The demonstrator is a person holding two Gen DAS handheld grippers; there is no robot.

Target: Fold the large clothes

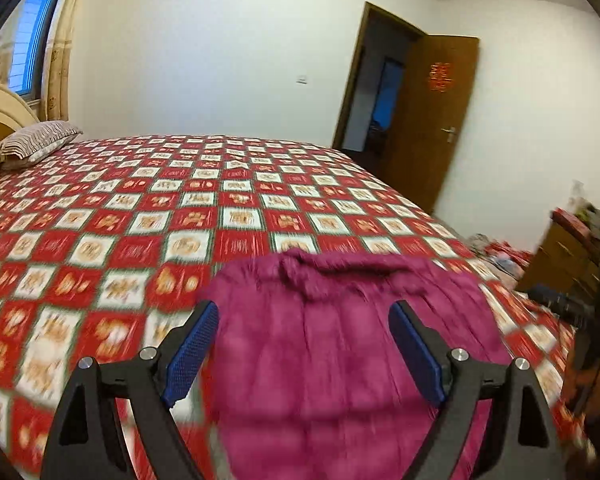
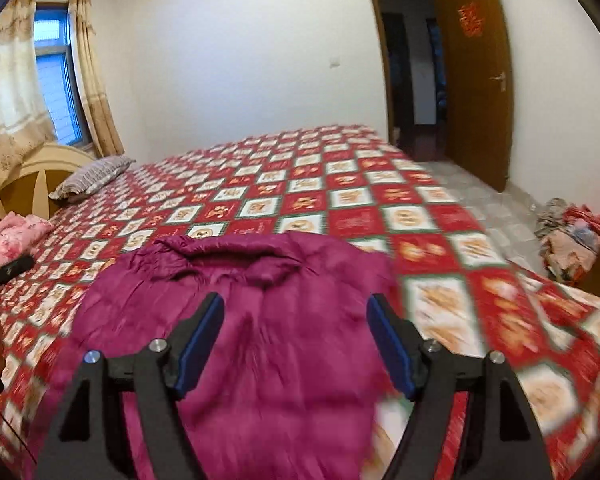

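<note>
Lying folded at the lower centre of the frame, the magenta jacket is seen on the checked bed. Wide bare bedspread is left beyond its collar edge. The left gripper and right gripper are held wide open, nothing gripped.

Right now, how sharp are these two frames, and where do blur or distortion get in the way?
Left wrist view: bedspread and magenta jacket smeared by motion near the camera; door fairly sharp; fisheye bends the walls. Right wrist view: same smear on the jacket; window glows blue, no glare.
</note>
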